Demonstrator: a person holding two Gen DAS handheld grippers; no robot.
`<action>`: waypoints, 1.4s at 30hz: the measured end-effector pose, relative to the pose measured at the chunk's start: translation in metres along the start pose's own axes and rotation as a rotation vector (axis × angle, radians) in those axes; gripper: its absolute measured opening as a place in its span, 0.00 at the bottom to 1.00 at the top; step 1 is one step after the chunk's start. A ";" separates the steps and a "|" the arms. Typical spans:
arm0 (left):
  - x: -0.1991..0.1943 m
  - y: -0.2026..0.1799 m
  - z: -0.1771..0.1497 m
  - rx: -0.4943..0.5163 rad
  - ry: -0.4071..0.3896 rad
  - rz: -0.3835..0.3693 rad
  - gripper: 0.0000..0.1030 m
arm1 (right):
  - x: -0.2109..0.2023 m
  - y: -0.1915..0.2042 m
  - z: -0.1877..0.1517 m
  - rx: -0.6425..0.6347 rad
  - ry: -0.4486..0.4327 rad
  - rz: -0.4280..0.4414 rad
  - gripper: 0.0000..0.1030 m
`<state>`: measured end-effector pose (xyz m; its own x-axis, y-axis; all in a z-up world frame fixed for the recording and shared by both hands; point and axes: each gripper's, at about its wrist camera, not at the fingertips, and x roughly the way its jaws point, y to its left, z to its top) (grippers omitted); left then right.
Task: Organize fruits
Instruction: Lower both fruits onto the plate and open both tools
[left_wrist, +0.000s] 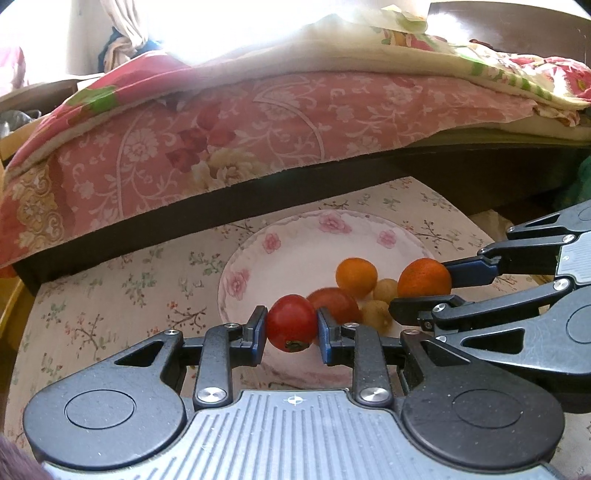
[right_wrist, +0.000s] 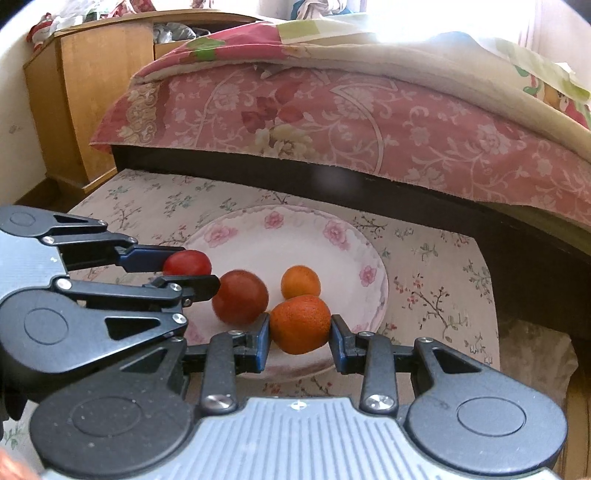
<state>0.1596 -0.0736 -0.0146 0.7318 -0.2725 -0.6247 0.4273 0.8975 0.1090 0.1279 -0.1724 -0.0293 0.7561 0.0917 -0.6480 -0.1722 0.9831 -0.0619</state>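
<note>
A white plate with pink flowers (left_wrist: 258, 258) (right_wrist: 332, 243) lies on a floral cloth. My left gripper (left_wrist: 291, 326) (right_wrist: 188, 267) is shut on a red tomato (left_wrist: 290, 321) (right_wrist: 186, 262) over the plate's near-left rim. My right gripper (right_wrist: 300, 332) (left_wrist: 423, 290) is shut on a dark orange mandarin (right_wrist: 300, 323) (left_wrist: 424, 277) above the plate's near side. On the plate lie a second red tomato (left_wrist: 336, 302) (right_wrist: 240, 301), a smaller orange mandarin (left_wrist: 356, 277) (right_wrist: 300, 281), and two small yellowish fruits (left_wrist: 376, 312), seen only in the left wrist view.
The low table with the floral cloth (left_wrist: 129, 295) (right_wrist: 436, 266) stands against a bed whose dark frame (left_wrist: 221, 206) (right_wrist: 332, 177) and pink floral quilt (left_wrist: 240, 140) (right_wrist: 351, 110) overhang the far edge. A wooden cabinet (right_wrist: 81, 96) stands at the far left.
</note>
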 end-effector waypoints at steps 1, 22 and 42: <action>0.002 0.000 0.001 0.001 -0.001 0.001 0.33 | 0.002 -0.001 0.001 0.002 -0.001 -0.002 0.34; 0.036 0.010 0.026 0.047 -0.017 0.007 0.34 | 0.033 -0.016 0.019 0.029 -0.025 0.010 0.35; 0.056 0.014 0.034 0.049 -0.003 0.003 0.42 | 0.039 -0.027 0.022 0.068 -0.058 0.040 0.35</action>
<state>0.2248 -0.0880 -0.0214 0.7347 -0.2708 -0.6220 0.4505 0.8803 0.1489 0.1761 -0.1922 -0.0361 0.7850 0.1383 -0.6039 -0.1612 0.9868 0.0165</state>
